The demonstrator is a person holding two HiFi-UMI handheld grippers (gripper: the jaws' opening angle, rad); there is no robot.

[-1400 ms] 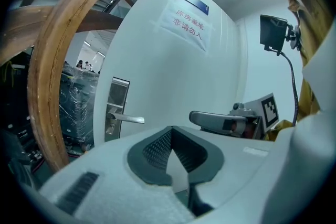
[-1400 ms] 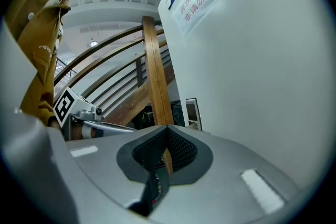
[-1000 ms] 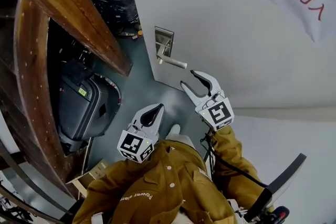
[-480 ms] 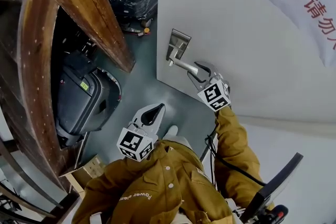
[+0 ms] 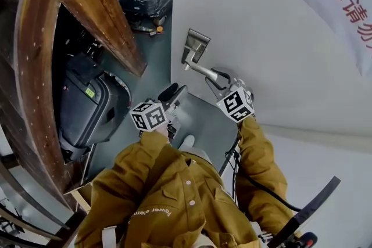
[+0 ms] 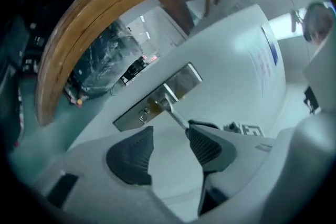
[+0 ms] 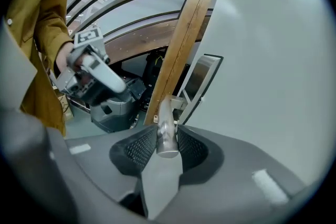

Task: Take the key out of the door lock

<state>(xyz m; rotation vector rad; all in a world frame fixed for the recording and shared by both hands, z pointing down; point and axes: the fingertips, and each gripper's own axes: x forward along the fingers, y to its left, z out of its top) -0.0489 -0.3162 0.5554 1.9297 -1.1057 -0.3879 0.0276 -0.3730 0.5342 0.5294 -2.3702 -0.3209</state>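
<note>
White door fills the right of the head view, with curved wooden beams and a grey-green floor to its left; on the door sits a steel lock plate with a lever handle. The right gripper has just been closing and its pads now clamp the free end of that handle; the left gripper has just been opening, its jaws stand wide with nothing between them, and it points at the plate from near by. A small stub low on the plate, likely the key, is too small to be sure of. Risks as I judge them: the left jaws may close on the plate edge or the handle stem instead of the key; pulling at a slant could jam or bend it; pressure from the right gripper on the handle could swing the door away from the approach.
</note>
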